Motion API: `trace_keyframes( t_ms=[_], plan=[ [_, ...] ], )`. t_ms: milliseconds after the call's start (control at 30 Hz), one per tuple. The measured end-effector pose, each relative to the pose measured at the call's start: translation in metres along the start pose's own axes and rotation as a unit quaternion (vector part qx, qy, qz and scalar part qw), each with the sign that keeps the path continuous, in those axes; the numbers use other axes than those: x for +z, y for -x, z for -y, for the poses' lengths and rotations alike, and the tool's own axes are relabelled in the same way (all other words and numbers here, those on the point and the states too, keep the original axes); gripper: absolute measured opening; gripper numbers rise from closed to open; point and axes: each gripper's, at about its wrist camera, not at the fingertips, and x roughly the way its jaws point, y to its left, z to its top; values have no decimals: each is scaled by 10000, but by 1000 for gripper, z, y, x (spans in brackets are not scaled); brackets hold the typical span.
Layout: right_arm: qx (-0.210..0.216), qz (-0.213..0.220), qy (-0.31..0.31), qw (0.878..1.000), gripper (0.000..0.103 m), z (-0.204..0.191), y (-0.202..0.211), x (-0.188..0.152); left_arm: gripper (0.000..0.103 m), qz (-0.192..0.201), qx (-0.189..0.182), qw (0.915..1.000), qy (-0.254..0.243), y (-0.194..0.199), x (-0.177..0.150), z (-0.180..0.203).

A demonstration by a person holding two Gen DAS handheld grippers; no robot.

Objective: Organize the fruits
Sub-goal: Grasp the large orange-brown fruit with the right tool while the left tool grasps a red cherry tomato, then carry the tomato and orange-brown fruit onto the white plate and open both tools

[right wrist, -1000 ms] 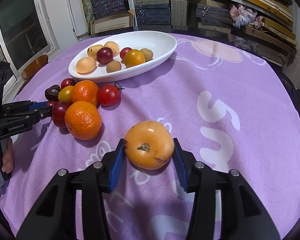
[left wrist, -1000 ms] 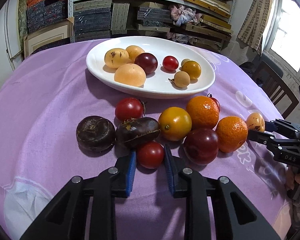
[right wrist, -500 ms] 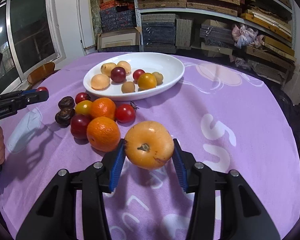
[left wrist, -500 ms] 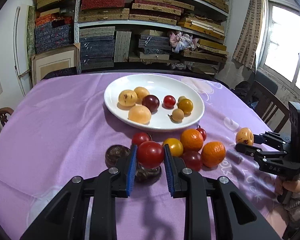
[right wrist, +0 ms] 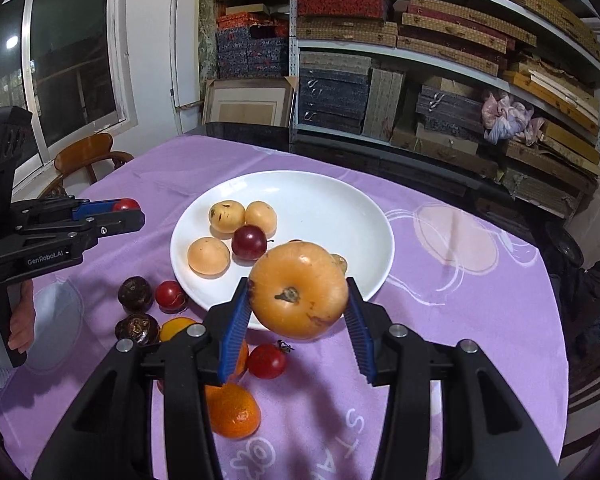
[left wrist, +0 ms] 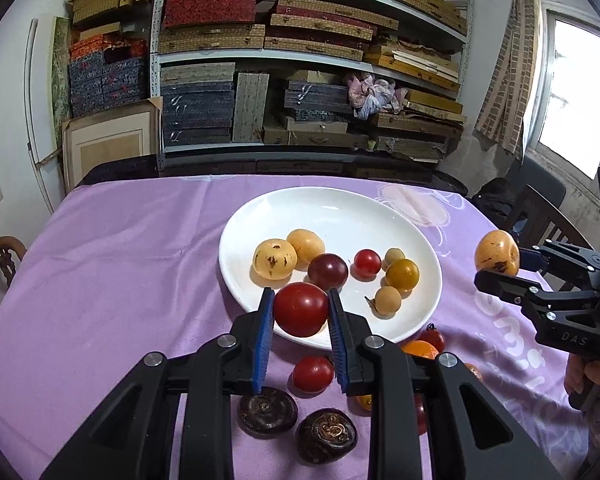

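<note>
- Left wrist view: the left gripper (left wrist: pixel 301 310) has its blue pads clamped on a red tomato (left wrist: pixel 301 309), now carried up off the cloth and held over the near rim of the white plate (left wrist: pixel 332 208); a second ago that tomato sat on the purple tablecloth (left wrist: pixel 120 248) among the loose fruit.
- Below the lifted jaws remain another red tomato (left wrist: pixel 313 374) and two dark water chestnuts (left wrist: pixel 267 411), with an orange (left wrist: pixel 420 349) partly hidden behind the right finger.
- On the plate lie two pale yellow fruits (left wrist: pixel 275 259), a dark plum (left wrist: pixel 327 271), a small cherry tomato (left wrist: pixel 367 263), a yellow tomato (left wrist: pixel 402 275) and two small tan fruits (left wrist: pixel 388 300).
- Right wrist view: the right gripper (right wrist: pixel 298 291) grips a large yellow-orange fruit (right wrist: pixel 298 290) between its pads, stem end toward the camera. It has risen from the cloth and now hangs over the plate's near edge (right wrist: pixel 376 208).
- Loose fruit now lies under and left of this gripper: an orange (right wrist: pixel 234 412), a stemmed tomato (right wrist: pixel 267 361), a yellow fruit (right wrist: pixel 176 326).
- Both grippers are nearer the plate than half a second ago.
</note>
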Motion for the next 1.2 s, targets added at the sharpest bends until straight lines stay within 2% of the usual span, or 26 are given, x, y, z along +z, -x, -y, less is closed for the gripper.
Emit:
trace_keyframes(
  t_ms=[167,333,433,600,767,900,1033,1100,1133,1200],
  plan=[
    [-18,-136,-36,9999,45,1,-19,0,26,-93,203,9996,-191,-21,2,5],
    [-162,-550,-16,9984,45,7,-68,16,26,-569,176,9981,178,-74,27,-6],
    [-184,-715,-11,9973,45,11,-91,18,27,-680,121,9972,297,-95,35,-11],
    [-208,-716,-195,9970,45,23,-117,40,26,-819,18,9963,252,-128,62,-4],
    [-328,-961,-155,9947,45,29,-157,58,27,-1015,150,9947,95,-167,86,11],
    [-305,-1115,-220,9931,45,34,-179,65,27,-1312,340,9908,36,-196,91,14],
    [-294,-1278,-200,9912,45,41,-194,65,28,-1499,286,9880,245,-206,88,3],
    [-296,-1224,-209,9918,47,42,-193,65,36,-1503,319,9878,246,-205,87,1],
    [-269,-1195,-271,9921,51,44,-192,66,46,-1507,365,9877,221,-204,88,0],
    [-241,-1104,-341,9930,54,46,-185,69,47,-1438,428,9884,219,-199,89,-1]
  ],
)
